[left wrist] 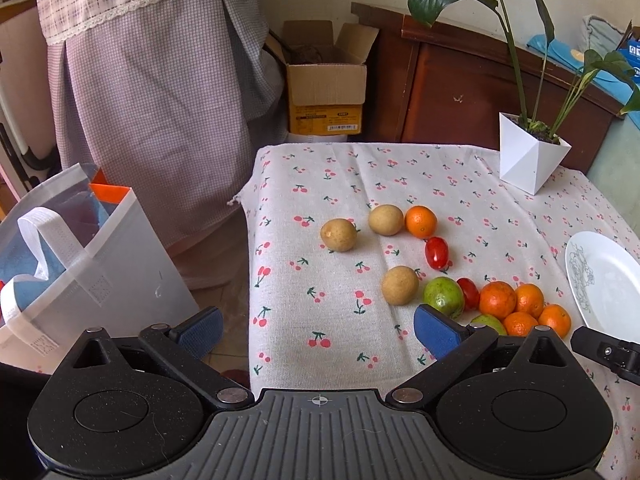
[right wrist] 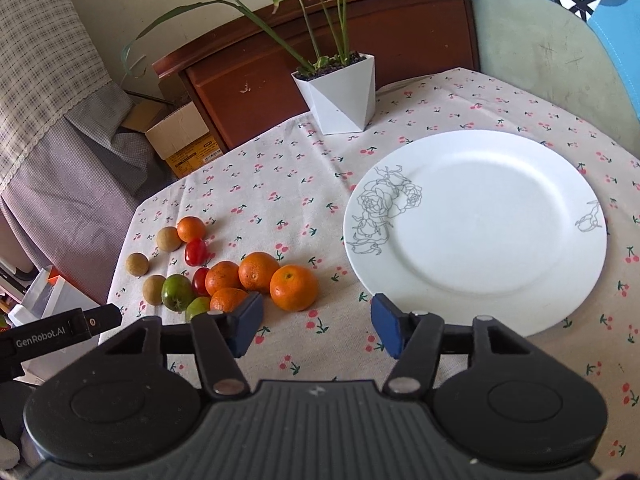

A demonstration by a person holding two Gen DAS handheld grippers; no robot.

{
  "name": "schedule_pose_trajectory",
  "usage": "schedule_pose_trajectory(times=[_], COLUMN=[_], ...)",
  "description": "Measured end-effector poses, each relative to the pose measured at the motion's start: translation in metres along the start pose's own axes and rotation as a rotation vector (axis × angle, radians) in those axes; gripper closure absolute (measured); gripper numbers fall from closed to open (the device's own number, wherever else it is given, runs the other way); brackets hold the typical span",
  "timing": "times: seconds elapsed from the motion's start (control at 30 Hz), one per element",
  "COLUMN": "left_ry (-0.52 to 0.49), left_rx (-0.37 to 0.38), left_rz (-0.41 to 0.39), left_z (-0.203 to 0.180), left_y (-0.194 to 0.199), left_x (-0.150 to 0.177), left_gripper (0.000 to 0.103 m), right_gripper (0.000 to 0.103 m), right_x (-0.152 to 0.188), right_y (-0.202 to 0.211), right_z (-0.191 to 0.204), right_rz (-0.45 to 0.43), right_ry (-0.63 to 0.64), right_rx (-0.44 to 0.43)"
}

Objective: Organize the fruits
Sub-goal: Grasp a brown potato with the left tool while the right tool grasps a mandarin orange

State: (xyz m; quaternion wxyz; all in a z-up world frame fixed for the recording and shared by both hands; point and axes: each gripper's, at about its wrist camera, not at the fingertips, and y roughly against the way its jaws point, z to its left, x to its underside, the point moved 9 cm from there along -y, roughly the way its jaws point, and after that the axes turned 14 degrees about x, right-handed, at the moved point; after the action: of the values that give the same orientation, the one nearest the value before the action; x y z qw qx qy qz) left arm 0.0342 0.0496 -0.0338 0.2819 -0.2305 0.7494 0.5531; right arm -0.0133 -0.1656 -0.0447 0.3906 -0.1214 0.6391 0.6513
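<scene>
Tongs: left tongs (left wrist: 318, 326) wide, empty; right tongs (right wrist: 316, 324) partly apart, empty.
Fruits: fruits (right wrist: 256, 272) clustered near surface's (right wrist: 280, 184) left edge.
Plate: plate (right wrist: 476, 232) bare.
Progress: nothing sorted yet.

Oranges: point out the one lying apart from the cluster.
The far orange, beside a brown fruit and above a red tomato. The other four huddle nearer the plate.
</scene>
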Motion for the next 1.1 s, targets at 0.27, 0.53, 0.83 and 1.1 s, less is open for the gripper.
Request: schedule_pose_trajectory(times=[0.27,0.53,0.83,1.1], left_ry=[0.054,0.045,0.016,0.001], left_rx=[0.060,0.073,0.109,0.151], left_rz=[-0.024,-0.031,-0.029,-0.036], left_z=[-0.002,-0.006,-0.013,-0.019], left_y=[-0.011,-0.026,-0.039,-0.044], left_x=[-0.002,-0.005,-0.006,-0.007], left_gripper=[0.009,0.018,0.032,0.050], right_gripper=[0.053,0.056,0.056,0.057], right_x=[0.001,0.002,0.002,0.001], right_y=[-0.006,-0.012,-0.020,-0.022], right_z=[0.007,0.011,0.014,0.018], right_rz=[-0.013,-0.008,-0.010,-0.029], right_ry=[0.006,0.007,0.010,0.022], right_rx=[-0.022,-0.023,-0.020,-0.019])
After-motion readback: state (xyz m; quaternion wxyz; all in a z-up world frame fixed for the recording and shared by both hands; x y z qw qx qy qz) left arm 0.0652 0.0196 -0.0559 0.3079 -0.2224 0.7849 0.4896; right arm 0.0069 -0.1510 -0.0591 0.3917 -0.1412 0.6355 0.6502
